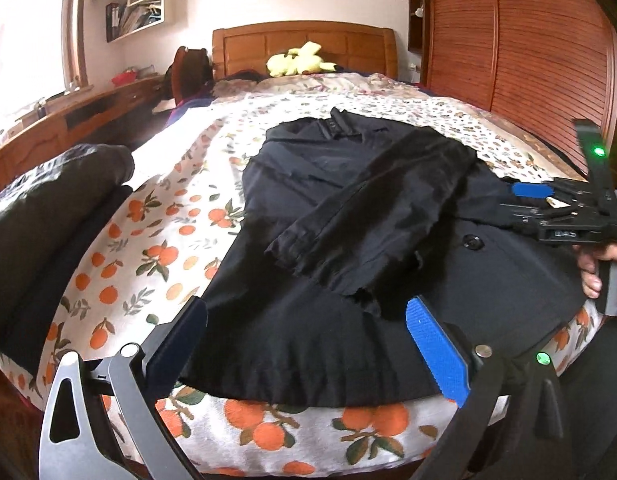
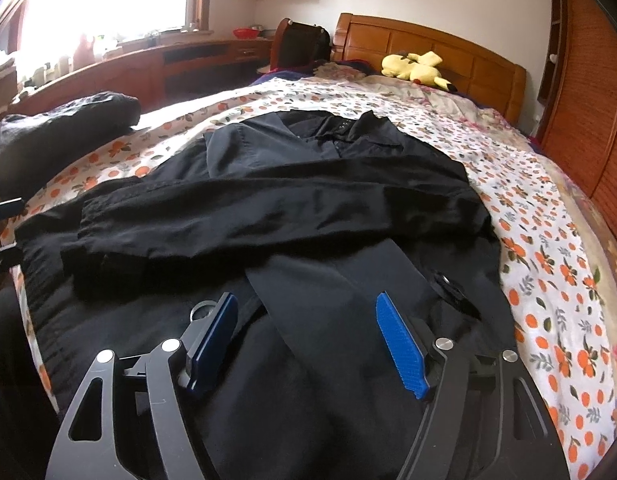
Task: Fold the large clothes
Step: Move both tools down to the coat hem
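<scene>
A black coat (image 2: 292,208) is lying flat on the bed (image 1: 156,248), near its foot edge, collar toward the wooden headboard (image 1: 304,46). The cloth is looking matte and woven, with stitched seams; one sleeve (image 1: 372,216) is lying folded slantwise across the chest, its cuff ribbed with rows of stitching. A round dark button (image 1: 473,241) is sitting on the front panel. The sheet is showing a print of oranges and green leaves on white.

The left tongs (image 1: 308,344) are standing wide apart over the coat's hem, gripping nothing; one pad is ridged blue rubber, the other is looking dark in shade. The right tongs (image 2: 308,344) are standing partly spread over the coat's front, a smooth flap of cloth lying between them, the pads not pressing on it. In the left view a hand (image 1: 600,268) is holding the right tool's grey handle, a green light glowing on it.

A dark folded bundle (image 2: 64,128) is resting at the bed's left edge. A yellow plush toy (image 2: 416,66) is lying by the headboard. Slatted wooden doors (image 1: 520,56) are lining the right wall. No writing is reading clearly.
</scene>
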